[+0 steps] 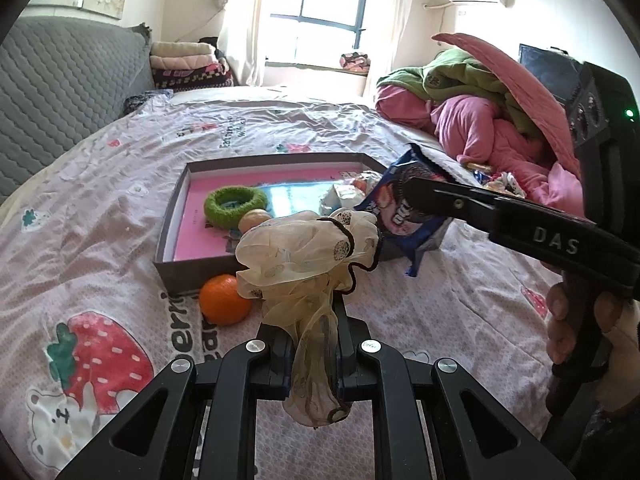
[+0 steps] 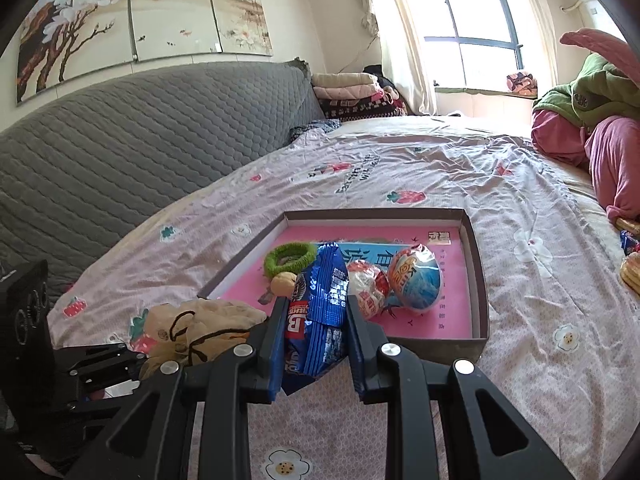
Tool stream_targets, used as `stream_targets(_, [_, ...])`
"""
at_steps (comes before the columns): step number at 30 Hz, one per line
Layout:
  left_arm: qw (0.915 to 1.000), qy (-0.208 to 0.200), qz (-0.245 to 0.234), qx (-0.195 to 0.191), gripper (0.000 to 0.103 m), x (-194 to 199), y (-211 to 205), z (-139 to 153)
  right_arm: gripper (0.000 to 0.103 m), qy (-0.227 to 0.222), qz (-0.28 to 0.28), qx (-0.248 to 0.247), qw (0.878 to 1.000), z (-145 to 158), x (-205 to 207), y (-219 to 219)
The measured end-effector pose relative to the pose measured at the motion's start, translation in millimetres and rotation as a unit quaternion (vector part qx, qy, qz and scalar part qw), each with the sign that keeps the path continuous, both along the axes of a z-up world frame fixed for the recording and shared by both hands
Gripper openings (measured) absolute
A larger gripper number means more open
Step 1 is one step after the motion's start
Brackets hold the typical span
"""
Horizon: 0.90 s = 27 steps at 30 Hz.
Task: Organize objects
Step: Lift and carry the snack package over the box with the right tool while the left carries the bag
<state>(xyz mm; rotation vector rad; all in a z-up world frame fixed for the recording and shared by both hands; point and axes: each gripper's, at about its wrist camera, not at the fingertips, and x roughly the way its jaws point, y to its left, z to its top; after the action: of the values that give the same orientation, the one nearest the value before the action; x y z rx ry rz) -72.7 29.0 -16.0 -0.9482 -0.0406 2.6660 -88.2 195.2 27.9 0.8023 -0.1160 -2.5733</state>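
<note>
My left gripper (image 1: pixel 314 312) is shut on a cream gauzy scrunchie (image 1: pixel 304 252) with a dark elastic, held above the bed in front of the box; it also shows in the right wrist view (image 2: pixel 200 328). My right gripper (image 2: pixel 316 312) is shut on a blue Oreo packet (image 2: pixel 324 300), held over the near edge of the shallow grey box (image 2: pixel 478 264); the packet shows in the left wrist view (image 1: pixel 404 208). The box has a pink floor and holds a green ring (image 2: pixel 290 258), a small tan ball (image 2: pixel 285 282) and two wrapped egg-shaped snacks (image 2: pixel 416 280).
An orange (image 1: pixel 224 299) lies on the bedsheet just outside the box's near left corner. A pile of pink and green clothes (image 1: pixel 472 112) lies at the far right, with loose snacks (image 2: pixel 630 264) nearby. A grey quilted headboard (image 2: pixel 120 140) runs along the left.
</note>
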Motion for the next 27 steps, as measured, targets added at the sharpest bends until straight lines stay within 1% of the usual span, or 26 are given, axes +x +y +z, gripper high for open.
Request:
stream_targets(19, [0.9995,0.014,0.026,-0.010,0.015,-40,-17,24,0.027,0.021,-0.025,-0.035,0.999,19,-9,20])
stream_targets(27, [0.9991,0.025,0.030,-0.016,0.015,-59,-20,33,0.027,0.027,-0.021,-0.035,0.999,27,-15,19])
